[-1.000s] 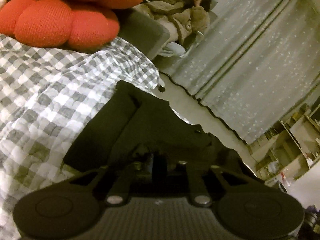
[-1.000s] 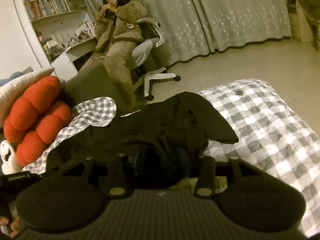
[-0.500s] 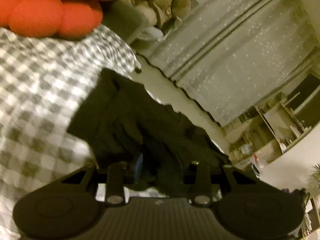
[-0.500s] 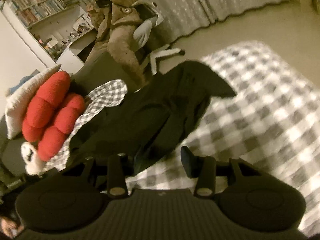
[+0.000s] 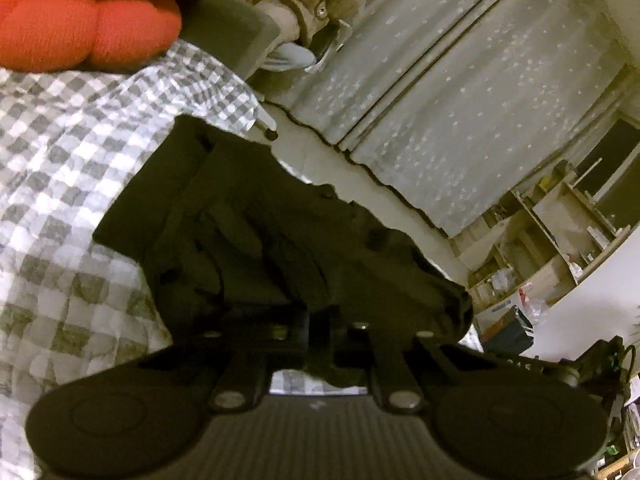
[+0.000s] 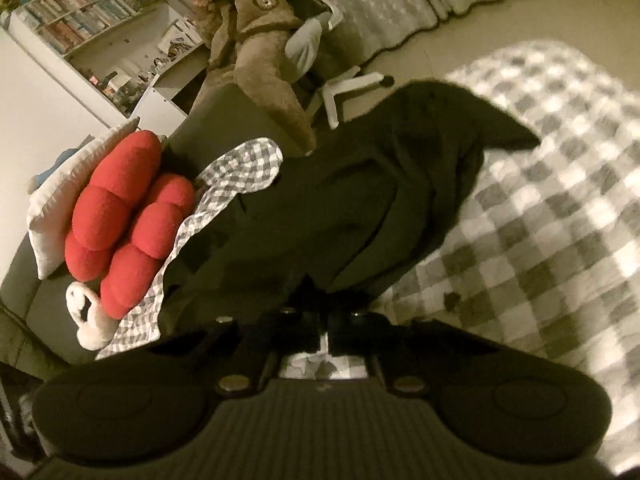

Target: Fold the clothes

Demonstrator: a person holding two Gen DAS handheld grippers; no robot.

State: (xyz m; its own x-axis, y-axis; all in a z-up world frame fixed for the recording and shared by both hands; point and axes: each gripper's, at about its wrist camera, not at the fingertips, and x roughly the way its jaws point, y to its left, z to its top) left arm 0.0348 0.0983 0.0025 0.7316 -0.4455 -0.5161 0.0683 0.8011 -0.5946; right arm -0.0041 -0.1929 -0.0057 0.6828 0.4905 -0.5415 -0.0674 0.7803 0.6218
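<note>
Black garment (image 5: 248,232) rumpled on the checked quilt (image 5: 60,200), lying from the near edge toward the far corner, with a flat squared end pointing at the red cushion (image 5: 80,20). Left gripper (image 5: 320,320) narrow and closing, dark cloth bunched between the jaws and gathered in folds just ahead of them. Right gripper (image 6: 326,328) closing to a thin slit, a pinch of the same garment (image 6: 380,200) at the tips, the fabric drawn into a ridge running away from them and ending in a pointed flap on the quilt (image 6: 540,220). To the right of that ridge, wide bare quilt out to the rounded bed edge. To the left, little room: quilt border turned up against the cushion (image 6: 128,216), a white pillow (image 6: 52,208) behind it, a grey upholstered block (image 5: 228,36) just past the corner. Beyond the far edge, a strip of pale floor (image 5: 360,172), then the curtain (image 5: 460,100) hanging to it. Office chair (image 6: 348,84) with a seated person (image 6: 256,40) near the bed's far left corner, one chair leg close to the quilt. Open shelves (image 5: 560,220) along the far wall, well apart from the bed.
</note>
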